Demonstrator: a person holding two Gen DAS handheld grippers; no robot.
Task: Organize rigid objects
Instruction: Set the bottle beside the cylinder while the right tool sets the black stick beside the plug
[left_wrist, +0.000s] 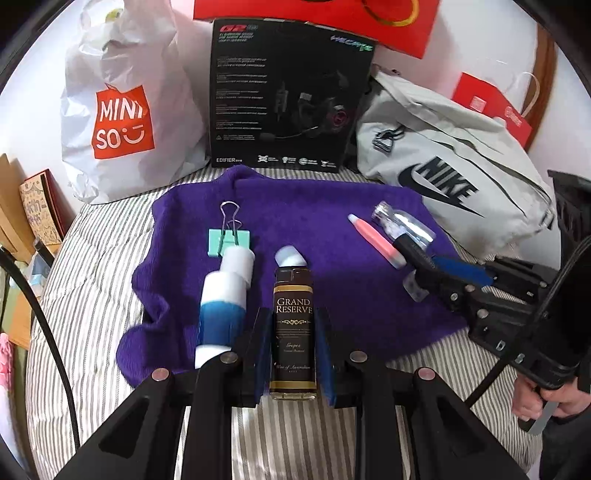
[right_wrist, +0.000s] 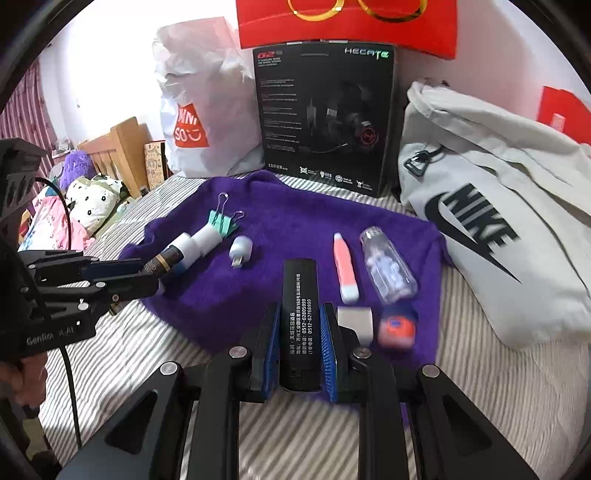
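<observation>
My left gripper (left_wrist: 293, 325) is shut on a small dark "Grand Reserve" bottle (left_wrist: 293, 332), held over the front of the purple towel (left_wrist: 332, 206). My right gripper (right_wrist: 297, 321) is shut on a flat black lighter-like box (right_wrist: 298, 317) with white print. On the towel lie a blue-and-white tube (left_wrist: 227, 291), a mint binder clip (left_wrist: 229, 240), a small white plug (right_wrist: 240, 249), a pink-and-white pen-like stick (right_wrist: 345, 267), a clear bottle (right_wrist: 388, 264) with white bits inside, a white block (right_wrist: 356, 323) and an orange-blue pod (right_wrist: 397, 326).
A white Miniso bag (left_wrist: 122, 107), a black headset box (left_wrist: 288, 99) and a grey Nike bag (left_wrist: 454, 170) stand along the back. A red bag (right_wrist: 347, 26) hangs above. The striped bedsheet (left_wrist: 96, 280) surrounds the towel. A wooden bed frame (right_wrist: 118, 155) is at left.
</observation>
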